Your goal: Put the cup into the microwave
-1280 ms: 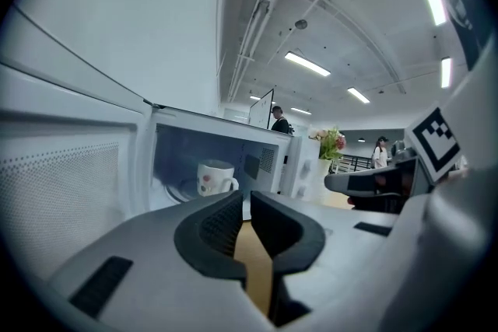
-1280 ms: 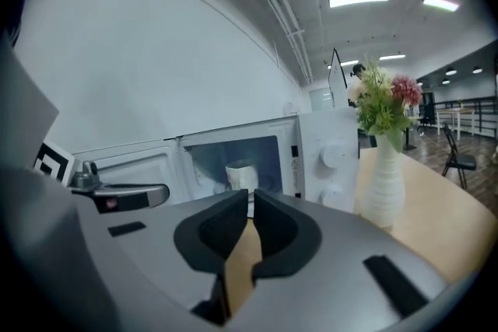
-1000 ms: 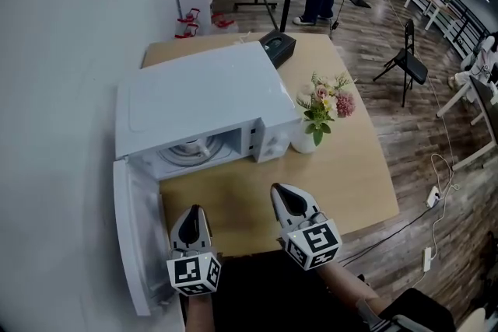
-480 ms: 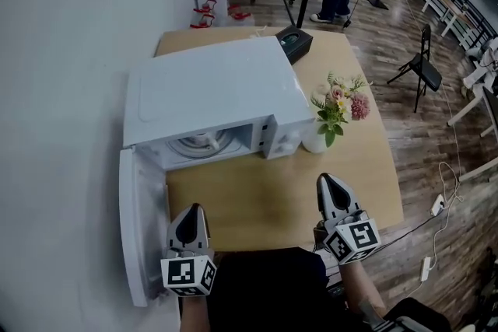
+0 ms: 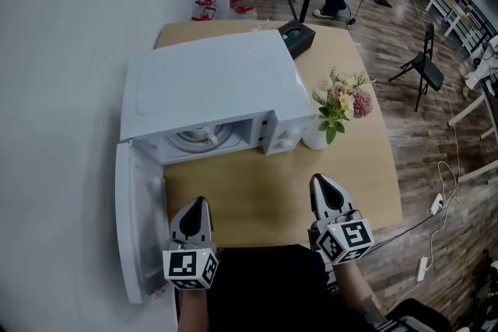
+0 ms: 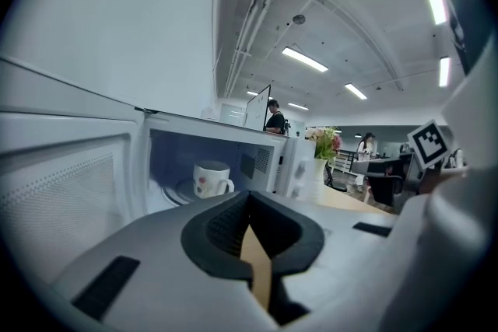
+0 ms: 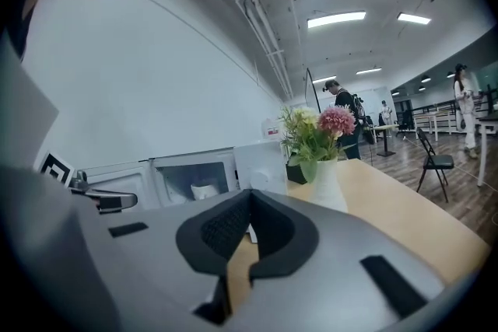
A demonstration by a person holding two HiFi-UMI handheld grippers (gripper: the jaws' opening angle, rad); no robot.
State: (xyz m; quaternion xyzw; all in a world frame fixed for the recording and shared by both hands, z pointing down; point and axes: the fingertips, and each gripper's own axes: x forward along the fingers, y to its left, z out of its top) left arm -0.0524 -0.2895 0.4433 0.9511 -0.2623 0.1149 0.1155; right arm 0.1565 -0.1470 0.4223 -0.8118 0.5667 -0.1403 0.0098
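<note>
Jaws on our left gripper (image 5: 195, 204) are pressed together on nothing, beside the wide-open door (image 5: 134, 229) of the white microwave oven (image 5: 210, 82) on the light wooden table (image 5: 257, 194). Inside the oven we see the white ceramic cup (image 6: 212, 178) with small coloured spots standing upright on the glass turntable (image 6: 179, 189). Further right a white vase of pink flowers (image 5: 315, 138) stands just beside the oven, and our right gripper (image 5: 321, 184), near the table's front edge, is likewise closed and empty.

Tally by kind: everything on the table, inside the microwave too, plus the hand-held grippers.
microwave: 1
cup: 1
flower vase: 1
black box: 1
hand-held gripper: 2 (left hand-held gripper, right hand-held gripper)
Total: 6
</note>
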